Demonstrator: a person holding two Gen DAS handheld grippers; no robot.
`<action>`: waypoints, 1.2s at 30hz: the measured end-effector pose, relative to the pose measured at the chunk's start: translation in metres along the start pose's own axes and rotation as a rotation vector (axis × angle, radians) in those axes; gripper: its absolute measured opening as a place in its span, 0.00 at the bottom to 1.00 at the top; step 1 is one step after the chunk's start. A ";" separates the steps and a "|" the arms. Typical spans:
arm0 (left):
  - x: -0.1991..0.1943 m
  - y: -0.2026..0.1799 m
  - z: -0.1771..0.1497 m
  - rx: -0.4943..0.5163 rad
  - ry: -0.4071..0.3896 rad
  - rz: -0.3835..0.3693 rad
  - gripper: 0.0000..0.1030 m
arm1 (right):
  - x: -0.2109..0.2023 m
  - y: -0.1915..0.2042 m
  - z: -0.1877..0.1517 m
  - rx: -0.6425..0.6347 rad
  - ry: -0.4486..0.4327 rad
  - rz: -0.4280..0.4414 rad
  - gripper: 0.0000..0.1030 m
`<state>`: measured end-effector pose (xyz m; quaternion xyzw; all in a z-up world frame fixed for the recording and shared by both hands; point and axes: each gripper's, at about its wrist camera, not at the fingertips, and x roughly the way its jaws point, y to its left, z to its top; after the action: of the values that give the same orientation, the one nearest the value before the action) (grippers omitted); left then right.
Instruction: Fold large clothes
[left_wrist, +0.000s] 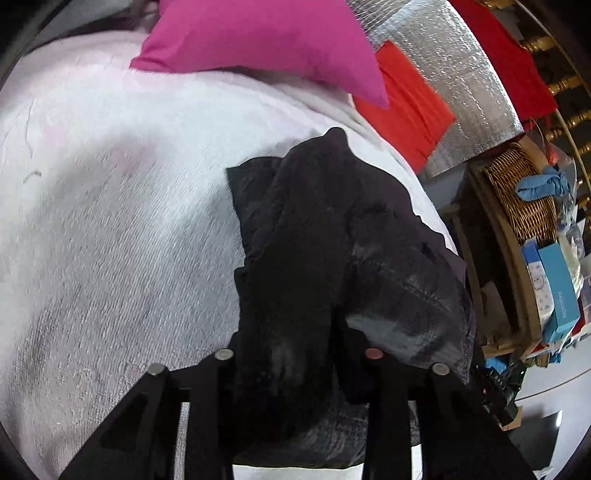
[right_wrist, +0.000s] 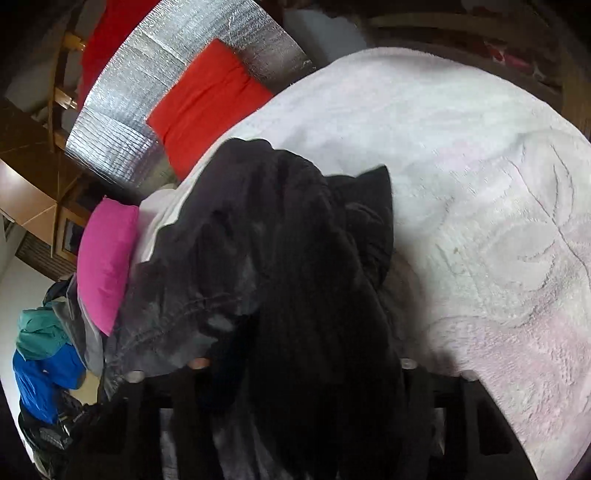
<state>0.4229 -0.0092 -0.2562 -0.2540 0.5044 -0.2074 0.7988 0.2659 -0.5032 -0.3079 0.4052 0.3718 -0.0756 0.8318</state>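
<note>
A large black garment lies bunched on a white plush blanket covering a bed. In the left wrist view the cloth runs down between the fingers of my left gripper, which is shut on it. In the right wrist view the same black garment hangs in a heap over my right gripper, which is shut on its fabric; the fingertips are hidden under the cloth. The white blanket spreads to the right of it.
A magenta pillow and a red cushion lie at the head of the bed by silver foil padding. A wicker basket and blue boxes stand beside the bed. Blue and teal clothes are piled off the edge.
</note>
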 end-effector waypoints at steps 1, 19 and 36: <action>-0.001 -0.001 0.000 0.007 -0.006 0.001 0.29 | 0.000 0.003 0.000 -0.006 -0.005 -0.006 0.40; -0.032 0.050 0.001 -0.096 -0.052 0.090 0.45 | 0.021 0.039 -0.009 -0.006 0.019 0.011 0.58; -0.089 -0.031 -0.067 0.378 -0.252 0.412 0.65 | -0.068 0.114 -0.073 -0.343 -0.122 -0.080 0.43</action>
<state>0.3240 0.0053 -0.1988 -0.0170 0.3947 -0.0981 0.9134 0.2258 -0.3860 -0.2203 0.2371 0.3442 -0.0685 0.9059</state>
